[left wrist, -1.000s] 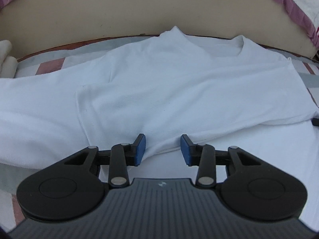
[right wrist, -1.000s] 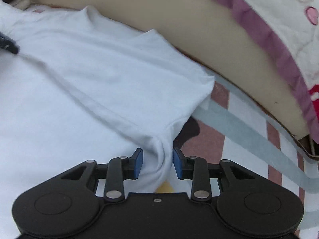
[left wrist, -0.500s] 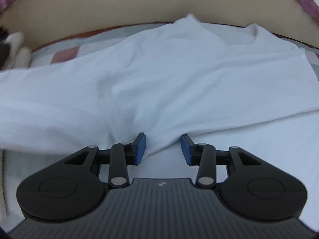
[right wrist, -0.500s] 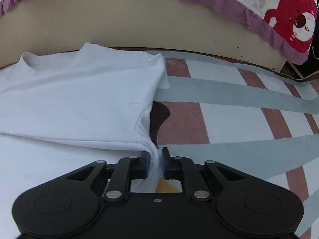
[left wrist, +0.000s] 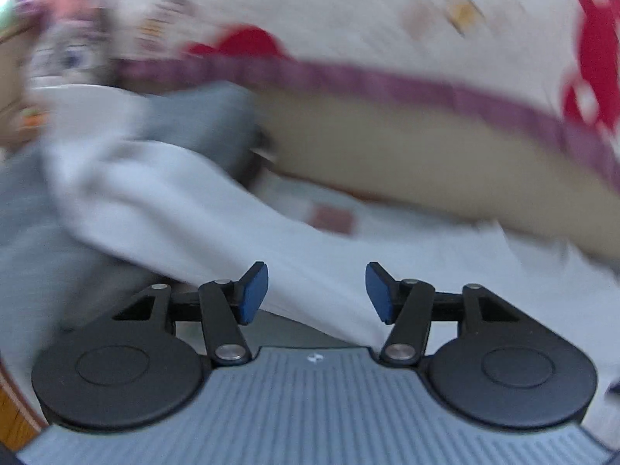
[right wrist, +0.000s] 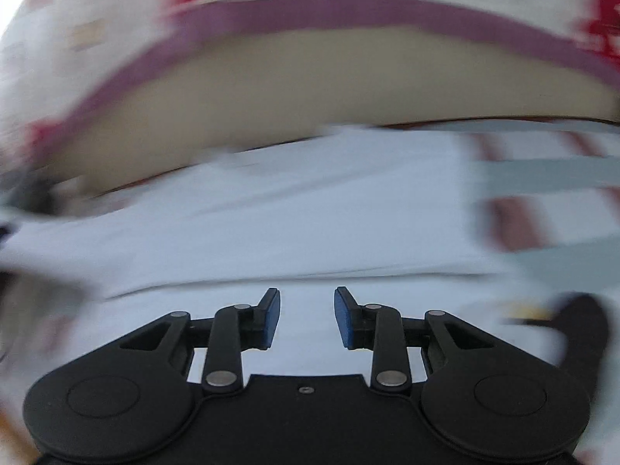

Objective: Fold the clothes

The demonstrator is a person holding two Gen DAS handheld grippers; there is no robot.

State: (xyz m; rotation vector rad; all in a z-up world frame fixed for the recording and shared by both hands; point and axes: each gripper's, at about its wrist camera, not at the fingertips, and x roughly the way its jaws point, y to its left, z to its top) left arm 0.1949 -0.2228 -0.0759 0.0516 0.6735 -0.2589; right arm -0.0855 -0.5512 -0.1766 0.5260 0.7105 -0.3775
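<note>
A white T-shirt (right wrist: 310, 213) lies spread on a striped cloth; both views are motion-blurred. In the right wrist view a fold edge of the shirt runs just ahead of my right gripper (right wrist: 307, 317), which is open and empty above the shirt. In the left wrist view the white shirt (left wrist: 232, 224) slopes from upper left to lower right, and its lower edge passes between the open blue pads of my left gripper (left wrist: 316, 290), which holds nothing.
A tan bed side (right wrist: 329, 89) with a purple-trimmed white and red quilt (left wrist: 426, 11) rises behind the shirt. Grey cloth (left wrist: 201, 116) is bunched at the left. The red, white and grey striped cloth (right wrist: 542, 178) extends to the right.
My right gripper has let go of the shirt edge and opened. Both grippers have swung quickly, the left one towards the left end of the shirt. The left jaws are wider.
</note>
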